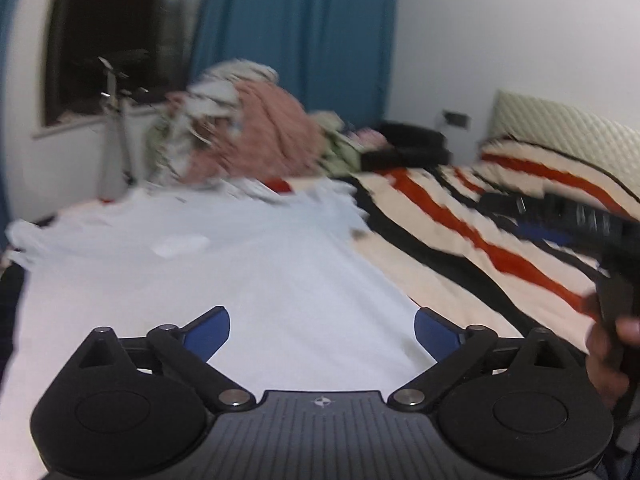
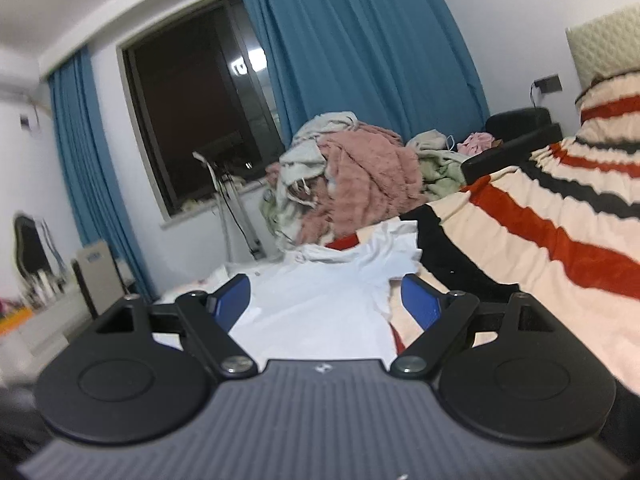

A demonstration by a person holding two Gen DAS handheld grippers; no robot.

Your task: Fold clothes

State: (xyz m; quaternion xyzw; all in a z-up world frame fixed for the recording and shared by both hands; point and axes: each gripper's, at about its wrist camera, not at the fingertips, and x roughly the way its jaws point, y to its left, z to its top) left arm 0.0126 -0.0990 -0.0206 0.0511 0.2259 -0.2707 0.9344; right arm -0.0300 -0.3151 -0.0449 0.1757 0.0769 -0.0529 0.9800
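Note:
A white T-shirt (image 1: 224, 264) lies spread flat on the striped bed cover (image 1: 472, 240). My left gripper (image 1: 322, 332) is open above the shirt's near part, blue pads wide apart, holding nothing. My right gripper (image 2: 326, 300) is open and empty over the shirt's (image 2: 320, 304) right edge, where the sleeve (image 2: 396, 252) lies crumpled. The right gripper also shows at the right edge of the left wrist view (image 1: 576, 216), blurred, held by a hand.
A heap of pink, white and green clothes (image 2: 352, 184) lies at the far end of the bed. Behind it are blue curtains (image 2: 360, 40), a dark window (image 2: 192, 112) and a white stand (image 2: 236, 220). A padded headboard (image 1: 560, 124) is at the right.

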